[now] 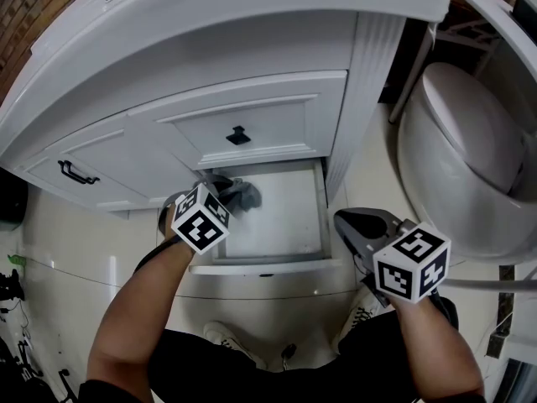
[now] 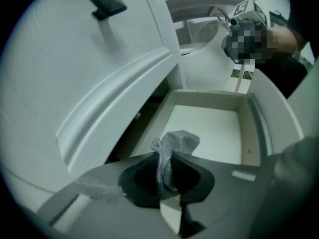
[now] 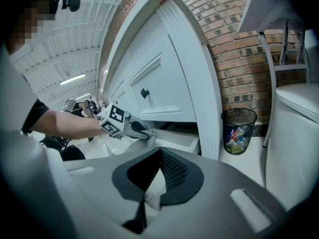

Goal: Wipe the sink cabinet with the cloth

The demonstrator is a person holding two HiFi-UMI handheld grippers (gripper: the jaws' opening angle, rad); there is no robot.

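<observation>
Two hand-held grippers: the left hand-held gripper (image 1: 225, 193) is clamped on one grey mesh cloth (image 2: 175, 142) over one open white rectangular drawer (image 1: 281, 217); the right hand-held gripper (image 3: 158, 154), nearer, has its jaws together on nothing.

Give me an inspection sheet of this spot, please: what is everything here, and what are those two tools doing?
Surface: white sink cabinet, bottom drawer pulled open, its floor bare.
Job's things: grey cloth, at the drawer's back left corner.
Clutter: nothing seen.
Grippers: left hand-held gripper shut on the cloth; right hand-held gripper shut with nothing in it, held off the drawer's right front.
Cables: nothing seen.
Surroundings: toilet to the right of the cabinet; waste bin with litter beside it; brick wall behind.
</observation>
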